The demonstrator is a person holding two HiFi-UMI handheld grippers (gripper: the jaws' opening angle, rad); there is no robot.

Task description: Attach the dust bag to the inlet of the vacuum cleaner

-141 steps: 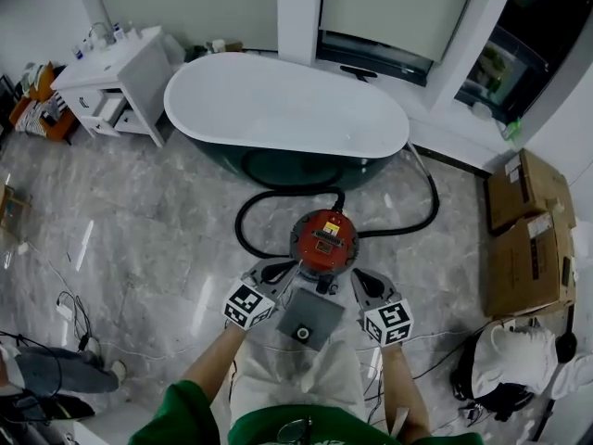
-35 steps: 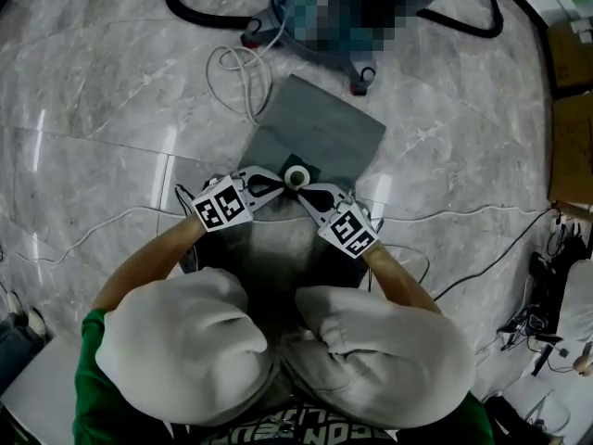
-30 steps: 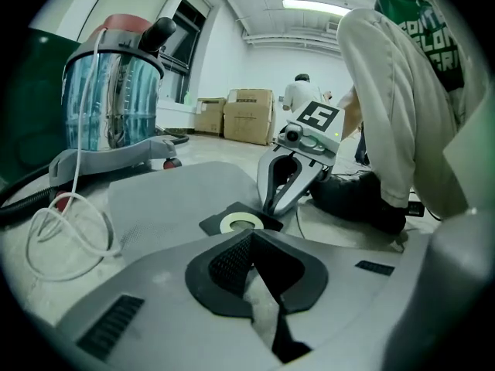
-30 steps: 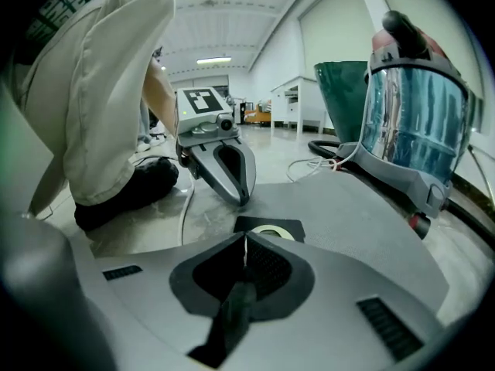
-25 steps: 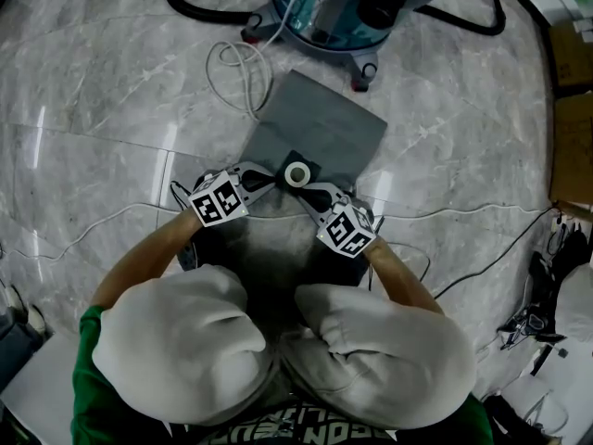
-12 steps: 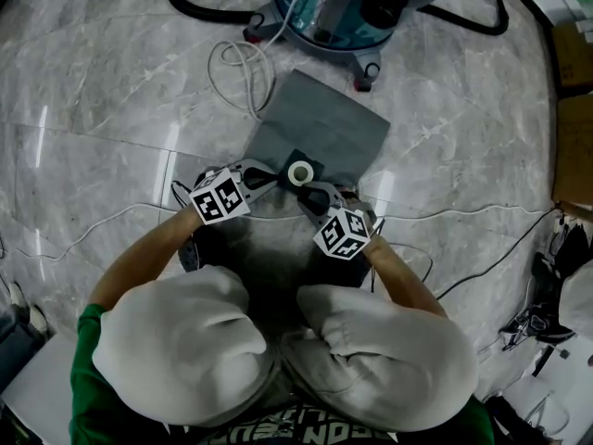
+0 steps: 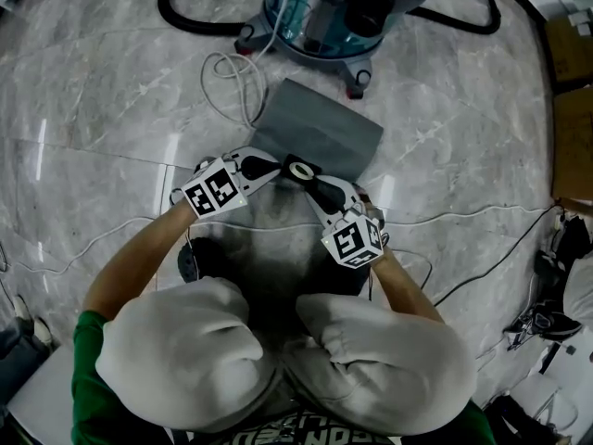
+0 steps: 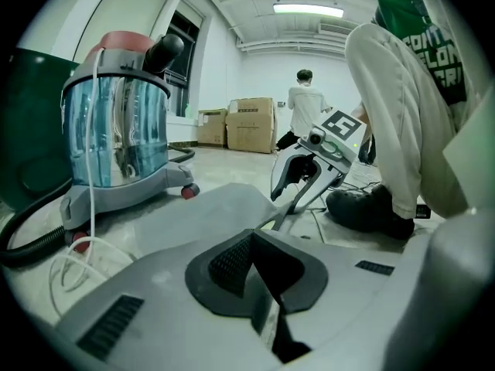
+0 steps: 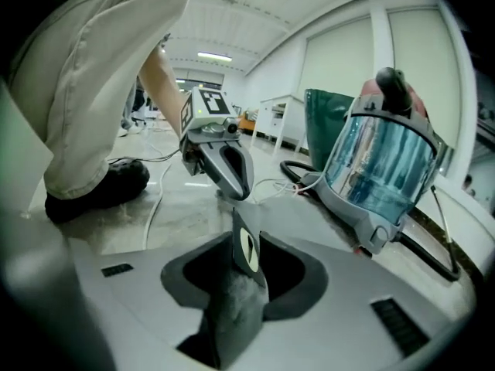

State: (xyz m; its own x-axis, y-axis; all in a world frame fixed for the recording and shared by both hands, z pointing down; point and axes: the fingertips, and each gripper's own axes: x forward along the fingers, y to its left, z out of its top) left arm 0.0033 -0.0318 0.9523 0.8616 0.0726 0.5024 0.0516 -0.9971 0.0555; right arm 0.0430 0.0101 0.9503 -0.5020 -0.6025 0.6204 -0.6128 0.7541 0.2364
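The grey dust bag (image 7: 320,128) lies on the marble floor in front of the blue-tank vacuum cleaner (image 7: 324,7). Its near end is lifted, with the black collar and white ring (image 7: 298,169) standing between both grippers. My left gripper (image 7: 278,167) is shut on the collar's left edge. My right gripper (image 7: 310,179) has just been opening; its jaws stand wide, with the collar (image 9: 247,250) and bag cloth between them, the pads clear of it. In the right gripper view the left gripper (image 9: 232,188) pinches the collar's top. The left gripper view shows the right gripper (image 8: 298,188) beyond the bag (image 8: 209,207).
A black hose (image 7: 199,21) loops behind the vacuum and a white cord (image 7: 236,77) coils beside the bag. Thin cables (image 7: 111,239) cross the floor. My knees fill the near floor. Cardboard boxes (image 8: 247,122) and a standing person (image 8: 303,107) are far off.
Both grippers have risen and the bag's collar end has come up off the floor with them. The right gripper has drawn back slightly toward me.
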